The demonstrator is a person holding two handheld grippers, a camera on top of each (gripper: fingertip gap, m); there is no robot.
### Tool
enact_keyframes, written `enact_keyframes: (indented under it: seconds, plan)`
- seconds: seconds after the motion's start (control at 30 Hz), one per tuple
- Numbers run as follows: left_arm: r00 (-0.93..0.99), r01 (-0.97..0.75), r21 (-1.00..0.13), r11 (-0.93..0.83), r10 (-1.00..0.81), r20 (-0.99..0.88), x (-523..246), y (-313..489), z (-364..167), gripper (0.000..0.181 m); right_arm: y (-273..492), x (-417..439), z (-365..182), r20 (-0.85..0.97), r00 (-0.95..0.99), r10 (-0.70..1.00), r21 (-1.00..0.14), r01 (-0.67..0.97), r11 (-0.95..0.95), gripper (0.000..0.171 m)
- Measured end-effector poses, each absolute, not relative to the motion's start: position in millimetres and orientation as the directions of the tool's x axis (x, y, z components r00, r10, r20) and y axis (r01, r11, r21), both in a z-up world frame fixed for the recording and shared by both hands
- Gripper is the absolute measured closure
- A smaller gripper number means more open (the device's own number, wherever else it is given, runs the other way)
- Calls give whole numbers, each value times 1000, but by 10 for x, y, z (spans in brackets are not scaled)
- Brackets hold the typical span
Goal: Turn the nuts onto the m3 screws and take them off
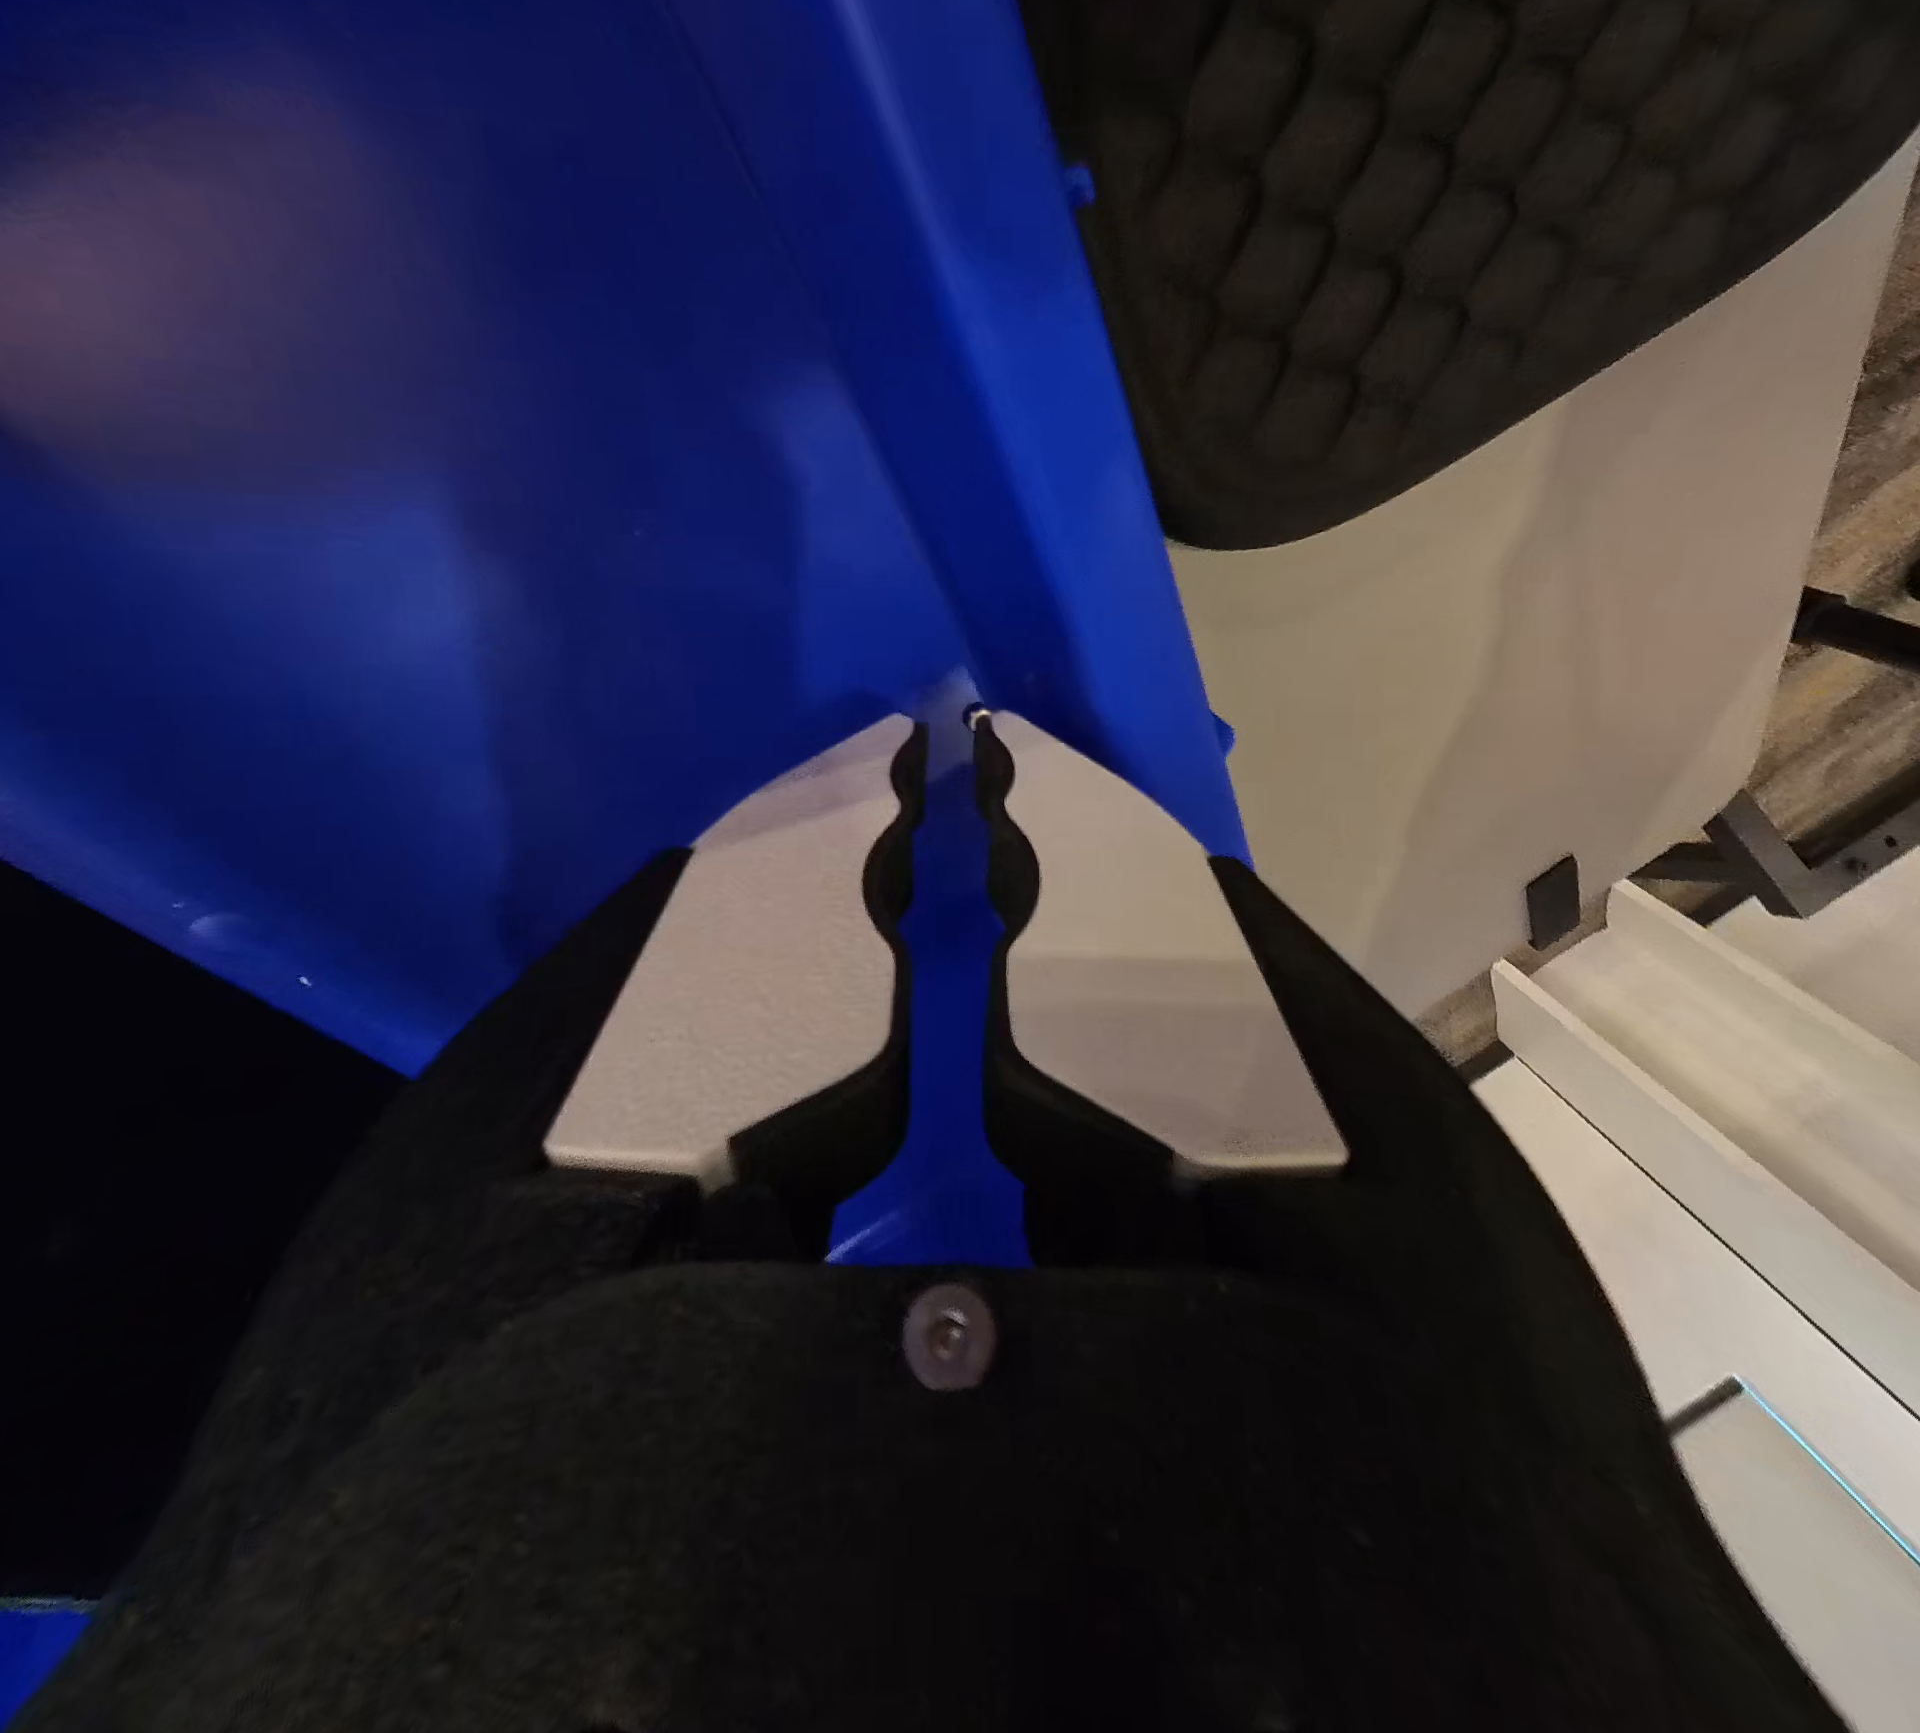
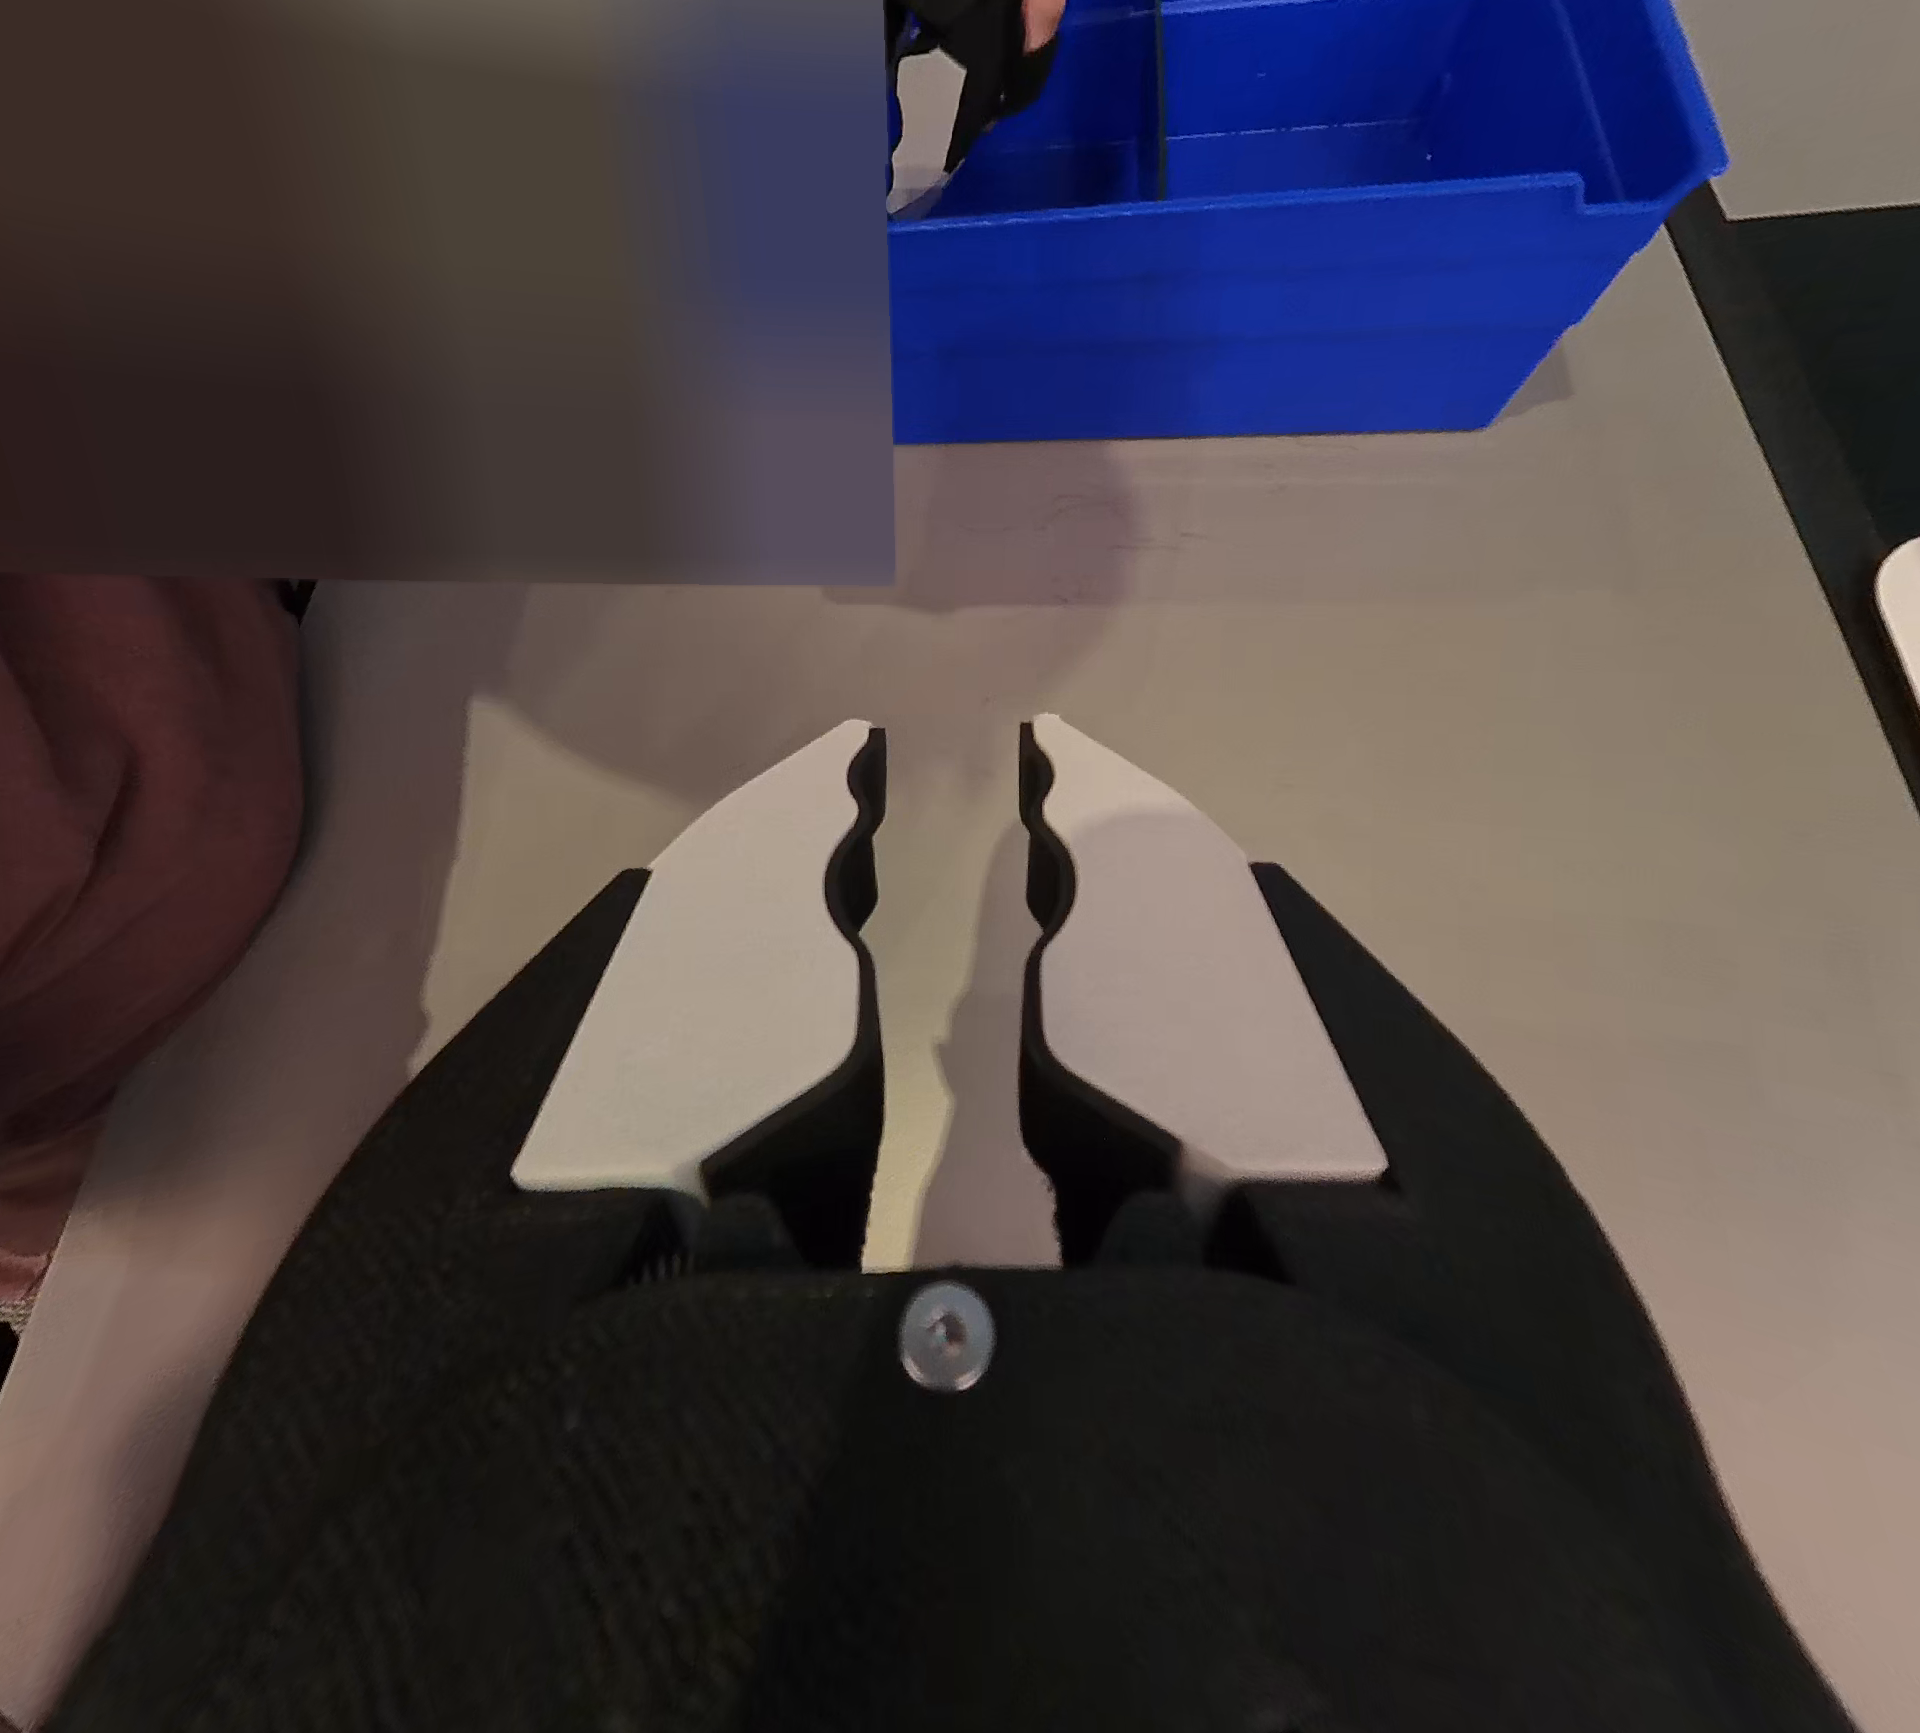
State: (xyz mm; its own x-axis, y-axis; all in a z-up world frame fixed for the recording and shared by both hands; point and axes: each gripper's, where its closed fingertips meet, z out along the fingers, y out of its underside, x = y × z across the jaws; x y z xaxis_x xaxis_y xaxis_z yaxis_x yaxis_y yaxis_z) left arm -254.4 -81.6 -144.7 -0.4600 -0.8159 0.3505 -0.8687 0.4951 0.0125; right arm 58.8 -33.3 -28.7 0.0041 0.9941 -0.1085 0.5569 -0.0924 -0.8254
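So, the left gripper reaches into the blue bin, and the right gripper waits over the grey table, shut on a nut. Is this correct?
Not quite. The right gripper is open and empty; the right wrist view shows bare grey table between its fingers. The rest stands: the left gripper does reach into the blue bin.
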Motion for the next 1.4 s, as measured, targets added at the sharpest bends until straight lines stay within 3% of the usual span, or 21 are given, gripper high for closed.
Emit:
enact_keyframes:
  seconds: [0.17,0.93,1.4]
  plan:
    - [-423,-887,13,462,-821,384,-2534,-821,-1430,179,-346,576,-327,-116,-6,993,-818,568,-92,146]
    - [-485,-847,60,528,-815,318,-2573,-797,-1547,176,-404,607,-297,-96,-27,995,-808,586,-62,144]
    - [-534,-829,40,557,-812,235,-2537,-685,-1515,144,-427,606,-326,-102,-44,994,-799,598,-55,142]
